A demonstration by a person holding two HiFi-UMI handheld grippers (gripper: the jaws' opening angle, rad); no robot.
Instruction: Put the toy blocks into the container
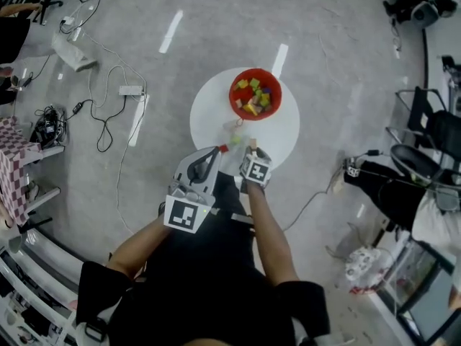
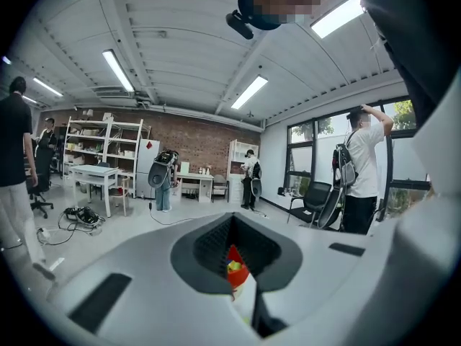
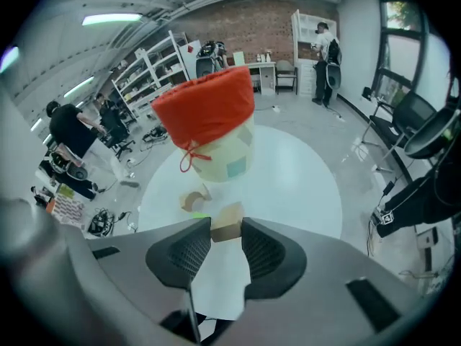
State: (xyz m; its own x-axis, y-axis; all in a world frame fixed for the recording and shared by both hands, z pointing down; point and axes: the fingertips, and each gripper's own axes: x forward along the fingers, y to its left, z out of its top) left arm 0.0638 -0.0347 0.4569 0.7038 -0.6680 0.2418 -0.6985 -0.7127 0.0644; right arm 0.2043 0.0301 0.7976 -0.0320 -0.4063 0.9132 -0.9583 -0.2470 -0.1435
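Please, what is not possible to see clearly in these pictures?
Head view: the blocks in the red container are too small to count.
Left gripper view: the left gripper's body hides most of the table; only a sliver of the container shows.
Right gripper view: the right gripper covers the tan block's lower part and most of a green piece.

Seen from above: round white table [image 1: 205, 121] on grey floor [image 1: 216, 20], red container [image 1: 233, 85] full of coloured blocks [image 1: 253, 96] toward its far side. Left gripper [image 1: 217, 151] and right gripper [image 1: 252, 147] side by side over near edge, tan block [image 1: 253, 143] at right tips, small pale piece [image 1: 232, 125] loose between them and container. Cables [image 1: 101, 114] and power strip [image 1: 130, 90] on floor at left, chairs [image 1: 425, 132] at right.
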